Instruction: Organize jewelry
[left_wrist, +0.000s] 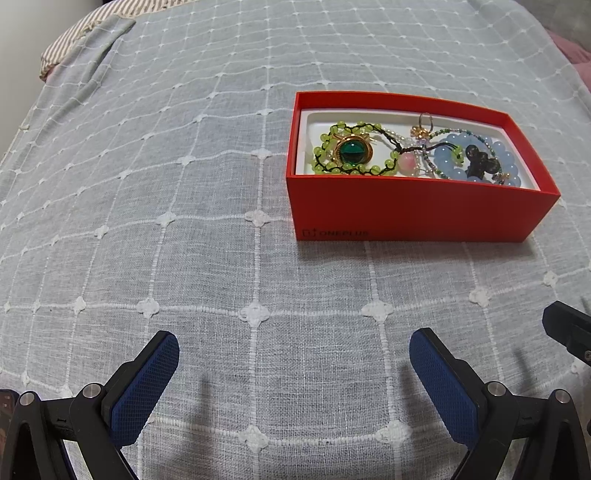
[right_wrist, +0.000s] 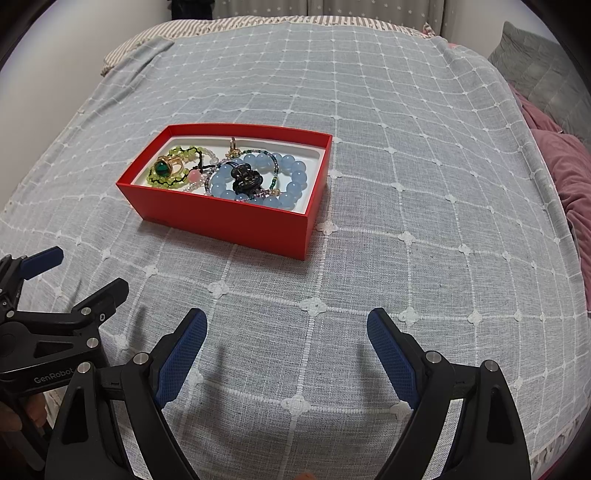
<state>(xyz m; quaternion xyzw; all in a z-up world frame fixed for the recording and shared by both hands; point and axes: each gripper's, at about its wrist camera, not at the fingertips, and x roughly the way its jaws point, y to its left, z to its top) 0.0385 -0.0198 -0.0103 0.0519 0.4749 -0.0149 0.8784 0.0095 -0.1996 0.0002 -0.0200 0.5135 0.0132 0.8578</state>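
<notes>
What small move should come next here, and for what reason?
Probably bring the right gripper forward and down toward the red box. Both grippers are open and hold nothing, hovering over the bedspread short of the box. All the jewelry lies tangled inside, and the dark hair clip sits on top, within the blue bead bracelet, so it looks easiest to take first.

One red box (left_wrist: 417, 210). One green bead bracelet (left_wrist: 325, 151), one blue bead bracelet (right_wrist: 291, 184), one green-stone ring (left_wrist: 351, 151), one dark clip (right_wrist: 245, 179). Two grippers: left gripper (left_wrist: 293, 360), right gripper (right_wrist: 286, 330).
</notes>
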